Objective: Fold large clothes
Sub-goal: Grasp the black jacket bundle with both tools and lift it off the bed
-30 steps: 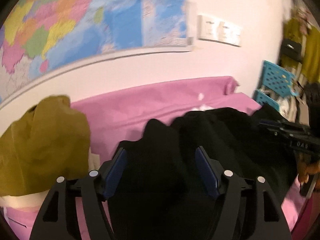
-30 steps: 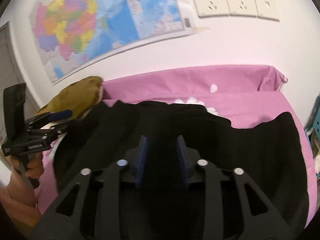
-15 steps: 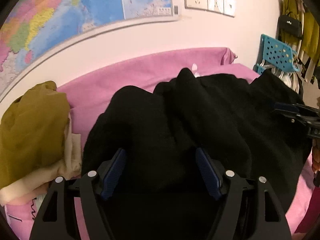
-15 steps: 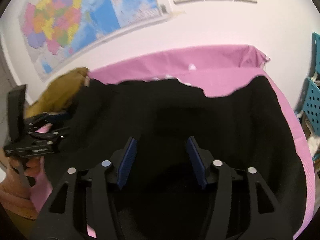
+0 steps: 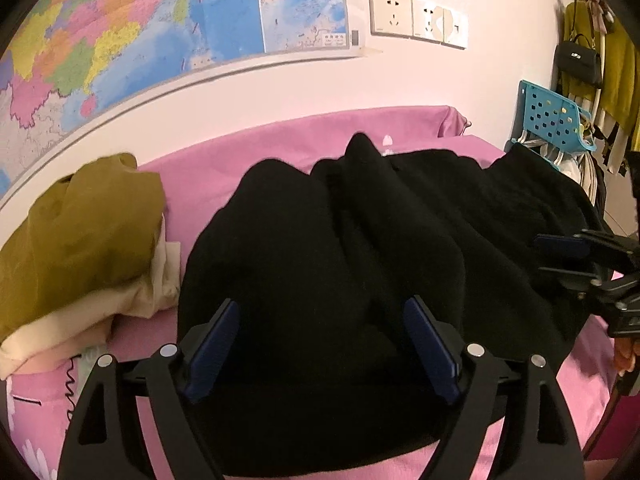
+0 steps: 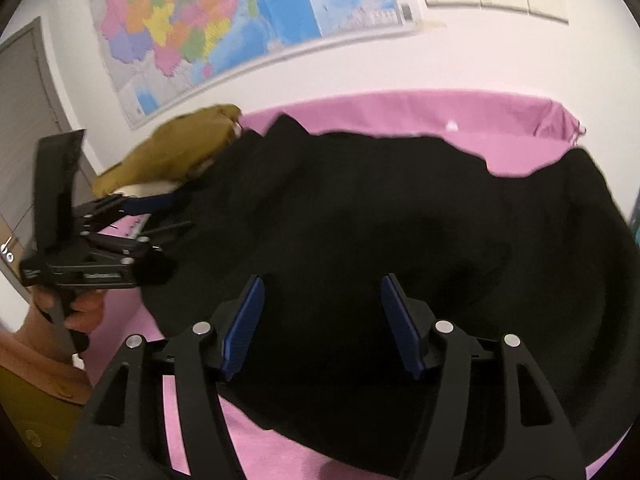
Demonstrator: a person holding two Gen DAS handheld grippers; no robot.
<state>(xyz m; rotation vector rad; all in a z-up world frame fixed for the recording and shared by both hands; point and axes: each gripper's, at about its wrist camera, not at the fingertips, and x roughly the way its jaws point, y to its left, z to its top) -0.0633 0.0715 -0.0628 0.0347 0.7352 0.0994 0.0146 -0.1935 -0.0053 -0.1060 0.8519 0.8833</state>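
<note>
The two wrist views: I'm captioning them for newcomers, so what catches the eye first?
A big black garment lies rumpled across the pink bed cover, filling the middle. A mustard-coloured pile of clothes sits at its left edge, and a bright multicoloured map hangs on the wall above.

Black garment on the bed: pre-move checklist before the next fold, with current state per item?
1. Left gripper clear of cloth: ok, jaws have just been opening, wide apart, no pad pressing on fabric.
2. Right gripper clear of cloth: ok, jaws have just been opening, nothing pinched between them.
3. Black garment resting on the pink sheet: ok, lying loose.
4. Garment flat: not ok, ridges and bumps run through its middle.
5. Garment apart from the mustard clothes pile: cannot tell, edges look very close in the right wrist view.
6. Near edge fully on the bed: cannot tell, hidden behind the grippers.
</note>
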